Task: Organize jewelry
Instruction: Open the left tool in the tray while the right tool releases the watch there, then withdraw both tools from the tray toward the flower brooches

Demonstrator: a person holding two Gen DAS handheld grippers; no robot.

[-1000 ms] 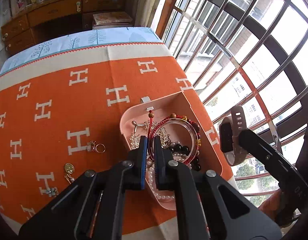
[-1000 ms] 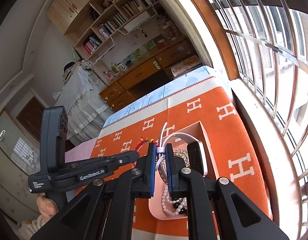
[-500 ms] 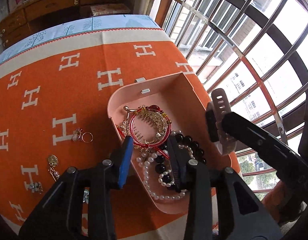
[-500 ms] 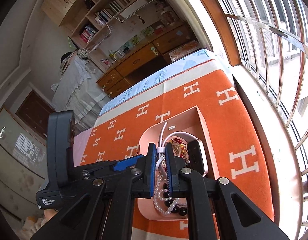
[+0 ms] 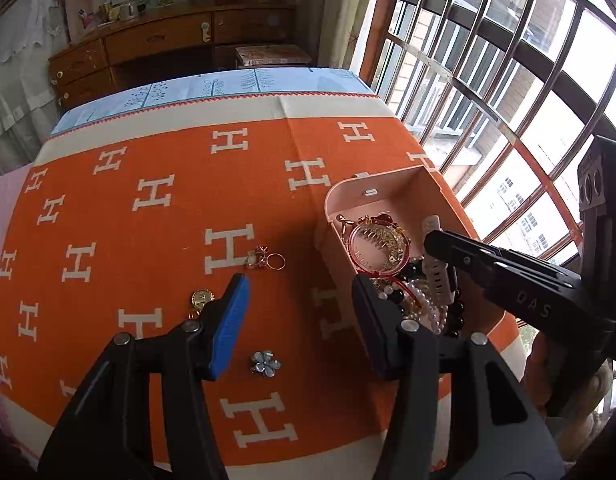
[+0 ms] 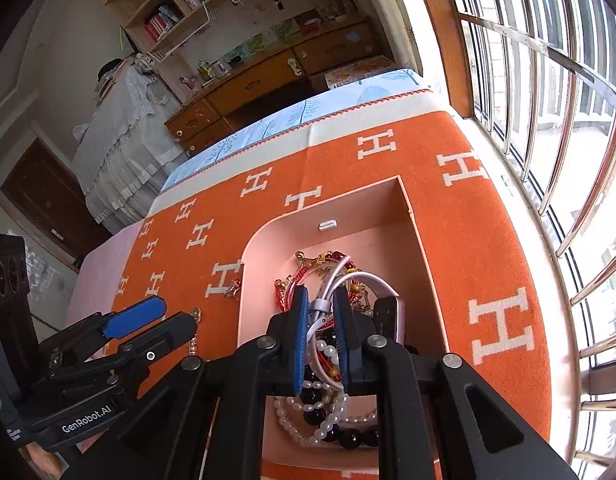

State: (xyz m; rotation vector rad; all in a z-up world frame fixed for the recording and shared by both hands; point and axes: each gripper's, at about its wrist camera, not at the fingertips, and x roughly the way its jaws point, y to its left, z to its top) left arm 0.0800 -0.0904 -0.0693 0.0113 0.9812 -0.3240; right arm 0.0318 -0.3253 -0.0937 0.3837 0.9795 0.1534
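A pink jewelry box [image 5: 388,188] [image 6: 412,236] sits on the orange cloth near the window, holding a red bangle [image 5: 358,240], pearl and black bead strands [image 6: 320,416] and gold pieces. My right gripper [image 6: 321,320] is shut on the white strap of a smartwatch [image 6: 388,312] and holds it low over the box; the watch also shows in the left wrist view [image 5: 438,276]. My left gripper [image 5: 297,300] is open and empty above the cloth, left of the box. Rings [image 5: 265,259], a gold pendant [image 5: 201,299] and a blue flower brooch [image 5: 264,363] lie on the cloth.
The table's right edge runs along a barred window [image 5: 508,80]. A wooden dresser [image 5: 155,44] stands beyond the far edge. The orange cloth [image 5: 147,220] with white H marks covers the table.
My left gripper has opened, let go of the red bangle into the box and moved left over the cloth. My right gripper has lowered the watch toward the box.
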